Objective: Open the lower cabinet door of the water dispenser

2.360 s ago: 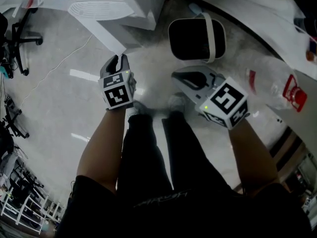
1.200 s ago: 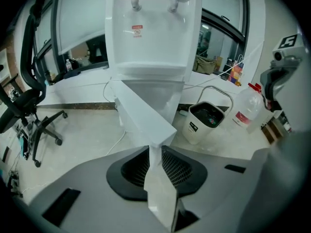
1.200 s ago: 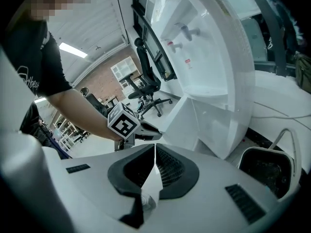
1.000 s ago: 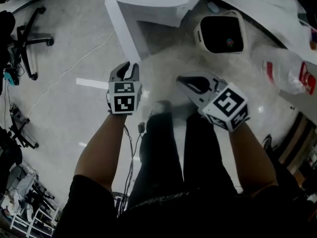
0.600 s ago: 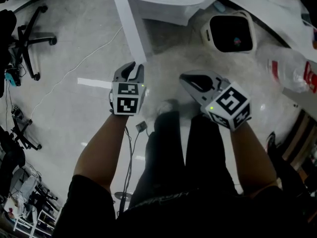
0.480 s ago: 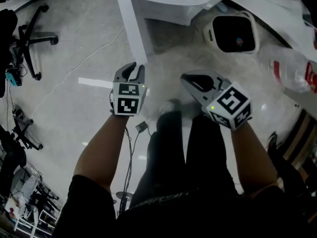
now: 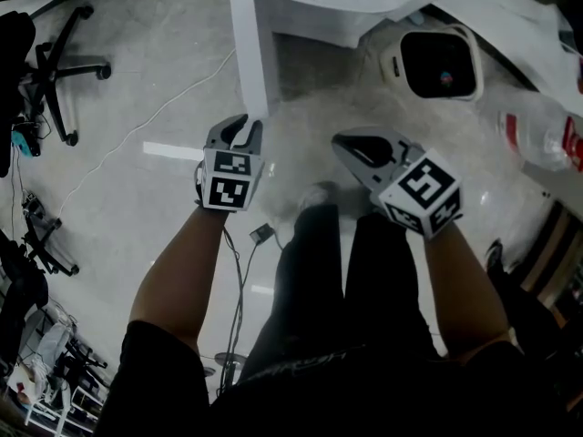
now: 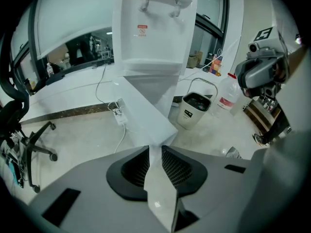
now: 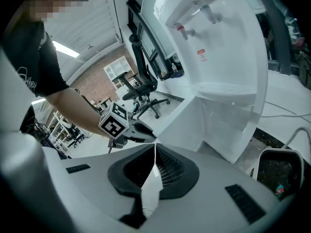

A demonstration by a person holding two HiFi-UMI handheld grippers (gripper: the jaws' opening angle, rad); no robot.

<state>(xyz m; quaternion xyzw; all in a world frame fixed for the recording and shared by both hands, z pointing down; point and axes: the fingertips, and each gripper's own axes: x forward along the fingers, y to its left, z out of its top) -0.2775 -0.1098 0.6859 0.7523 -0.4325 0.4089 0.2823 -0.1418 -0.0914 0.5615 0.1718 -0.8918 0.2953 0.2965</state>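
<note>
Door [image 8: 146,113] further ajar in left tool [image 8: 155,152]; bin [image 8: 192,116] dark inside.

1. You see the dispenser [image 8: 154,42] and its door [image 8: 146,108] in smooth white plastic with a soft sheen.
2. Your left gripper [image 7: 240,127] and right gripper [image 7: 346,144] have matt grey plastic shells; the pads [image 8: 177,166] are black and finely ribbed.
3. The floor [image 7: 118,107] under you looks like polished grey stone, glossy.
4. The bottle [image 7: 537,130] is clear plastic.
</note>
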